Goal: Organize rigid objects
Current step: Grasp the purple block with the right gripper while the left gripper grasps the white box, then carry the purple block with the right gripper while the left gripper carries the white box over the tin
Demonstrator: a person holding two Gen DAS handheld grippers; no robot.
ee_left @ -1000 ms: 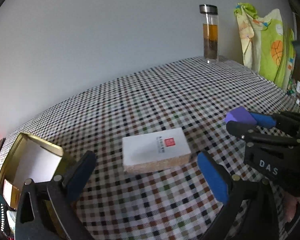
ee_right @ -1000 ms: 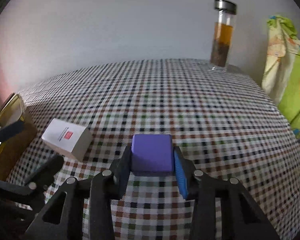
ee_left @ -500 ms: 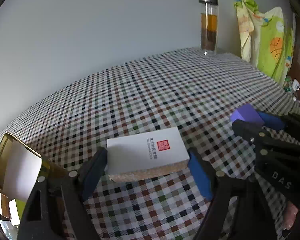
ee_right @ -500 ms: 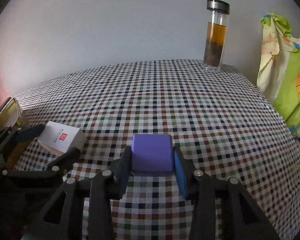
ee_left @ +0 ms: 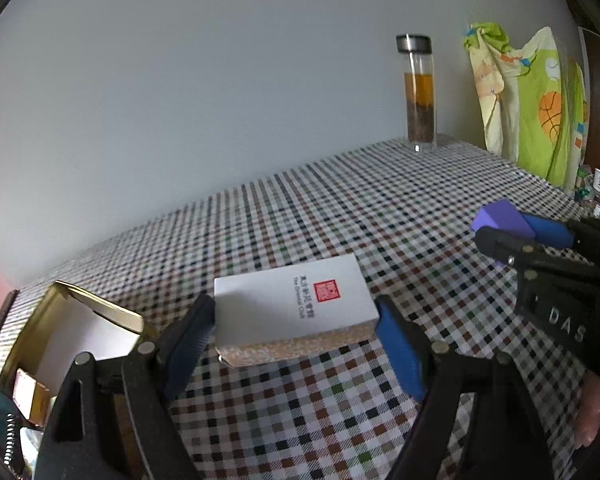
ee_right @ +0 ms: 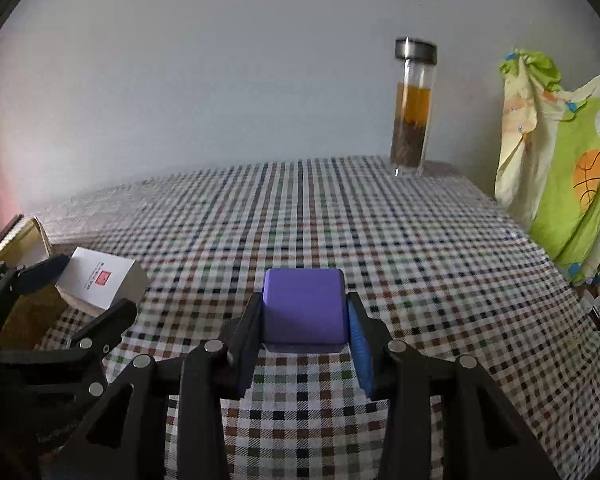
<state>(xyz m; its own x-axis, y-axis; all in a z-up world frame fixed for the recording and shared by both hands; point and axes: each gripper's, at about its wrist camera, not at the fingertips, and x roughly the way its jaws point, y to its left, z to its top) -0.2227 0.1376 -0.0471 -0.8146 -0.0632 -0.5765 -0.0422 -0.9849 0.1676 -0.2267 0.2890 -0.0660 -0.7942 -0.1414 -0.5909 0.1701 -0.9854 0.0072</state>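
A white box with a red seal [ee_left: 296, 304] sits between the fingers of my left gripper [ee_left: 296, 332], whose pads touch both of its ends; it looks lifted slightly off the checked cloth. The box also shows in the right wrist view [ee_right: 102, 282]. My right gripper [ee_right: 306, 320] is shut on a purple cube [ee_right: 304, 308] and holds it above the cloth; the cube also shows in the left wrist view [ee_left: 504, 218]. An open gold tin [ee_left: 64, 320] stands at the left.
A tall glass bottle of tea [ee_right: 414, 108] stands at the table's far right corner. A green and yellow cloth bag [ee_right: 560, 160] hangs past the right edge. The checked tablecloth [ee_right: 340, 216] covers the table.
My left gripper moved forward around the white box and closed onto its ends, and the box has risen slightly. The right gripper keeps holding the purple cube, lifted a little.
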